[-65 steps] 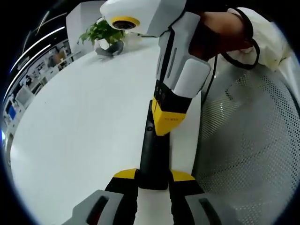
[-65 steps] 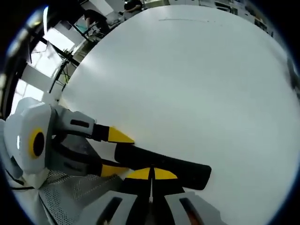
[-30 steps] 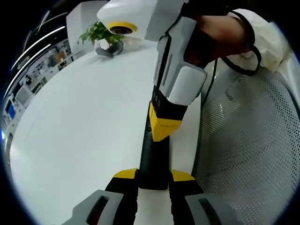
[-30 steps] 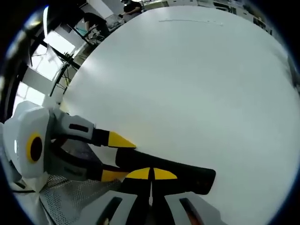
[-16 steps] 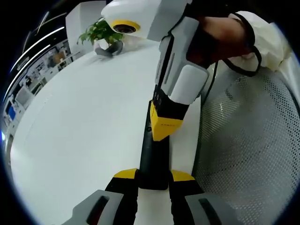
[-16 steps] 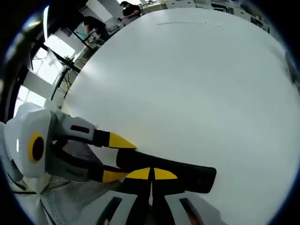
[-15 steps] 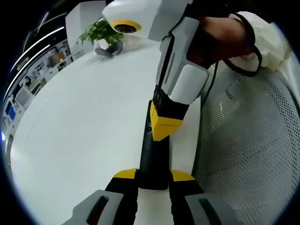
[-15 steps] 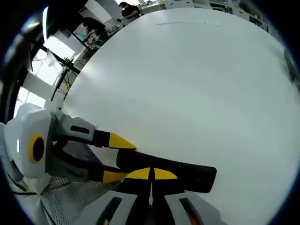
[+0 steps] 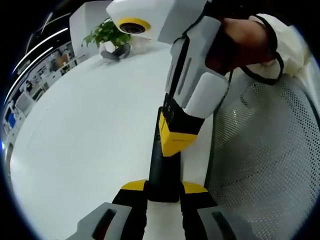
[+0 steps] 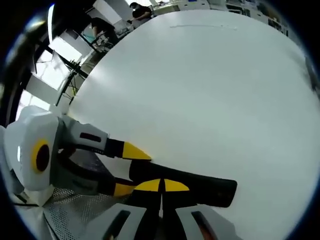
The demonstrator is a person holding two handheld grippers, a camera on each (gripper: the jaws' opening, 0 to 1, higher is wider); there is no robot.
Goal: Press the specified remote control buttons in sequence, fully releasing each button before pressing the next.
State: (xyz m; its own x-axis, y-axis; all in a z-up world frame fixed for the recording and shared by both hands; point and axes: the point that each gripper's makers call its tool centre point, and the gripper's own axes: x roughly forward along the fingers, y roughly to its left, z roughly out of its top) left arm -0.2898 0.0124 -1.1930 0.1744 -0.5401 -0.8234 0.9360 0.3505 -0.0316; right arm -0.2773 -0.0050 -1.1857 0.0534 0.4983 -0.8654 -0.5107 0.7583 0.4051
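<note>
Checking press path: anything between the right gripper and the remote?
Nothing visible. The right gripper, shut, sits directly over the black remote, and the left gripper clamps the remote's near end. The white table around them is bare; actual contact can't be confirmed.

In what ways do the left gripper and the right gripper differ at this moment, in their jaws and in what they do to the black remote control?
The left gripper has its jaws apart, clamped on the sides of one end of the black remote control; the right gripper has its jaws closed together, with nothing between them. The left gripper holds the remote along its length; the right gripper comes from above, its tips at the remote's upper face. Both have yellow-tipped jaws and are hand-held over the white table.
</note>
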